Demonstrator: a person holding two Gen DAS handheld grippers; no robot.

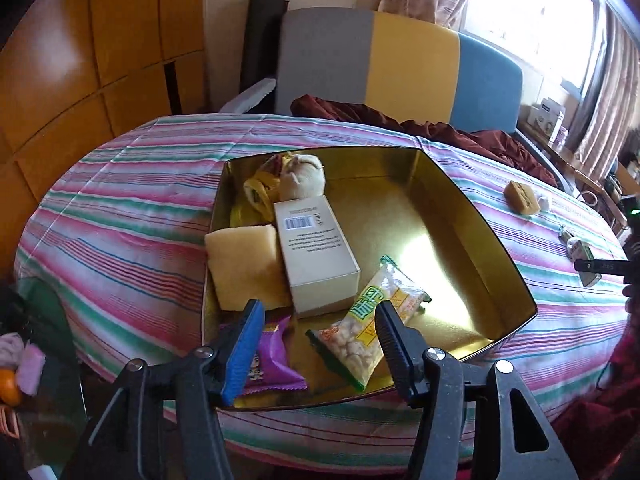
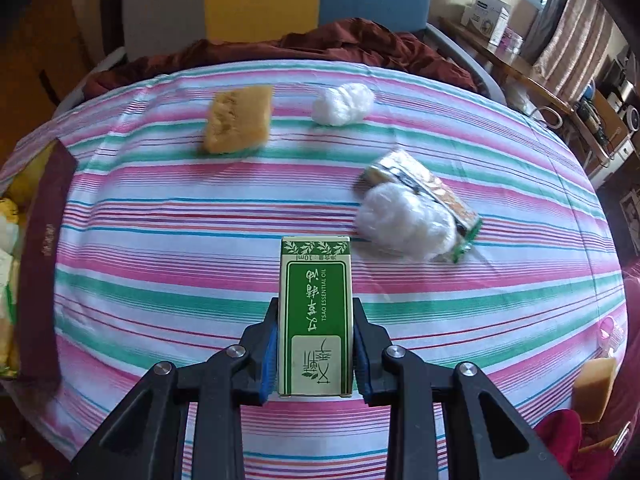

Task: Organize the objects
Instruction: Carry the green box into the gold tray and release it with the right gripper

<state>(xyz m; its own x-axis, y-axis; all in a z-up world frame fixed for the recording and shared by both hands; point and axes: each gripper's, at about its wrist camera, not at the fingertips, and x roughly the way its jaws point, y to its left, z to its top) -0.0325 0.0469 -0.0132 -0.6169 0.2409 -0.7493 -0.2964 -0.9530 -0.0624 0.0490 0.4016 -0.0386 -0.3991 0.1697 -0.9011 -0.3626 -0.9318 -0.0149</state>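
Note:
My left gripper [image 1: 316, 320] is open and empty above the near edge of a gold tin box [image 1: 480, 216]. In the box lie a white carton [image 1: 316, 252], a yellow sponge [image 1: 244, 268], a purple snack packet [image 1: 272, 356], a green-edged snack bag [image 1: 372, 324] and a cloth pouch [image 1: 302, 178]. My right gripper [image 2: 314, 340] is shut on a green-and-white essential oil box [image 2: 316, 316], held above the striped tablecloth [image 2: 160, 240]. On the cloth lie a yellow sponge [image 2: 238, 120], two white cotton wads [image 2: 342, 103] [image 2: 404, 216] and a foil packet [image 2: 432, 188].
A dark red box lid [image 2: 44, 264] lies at the left in the right wrist view. A sponge piece [image 2: 594, 388] sits at the right table edge. A grey, yellow and blue chair [image 1: 400, 64] and red fabric [image 1: 440, 128] stand behind the table.

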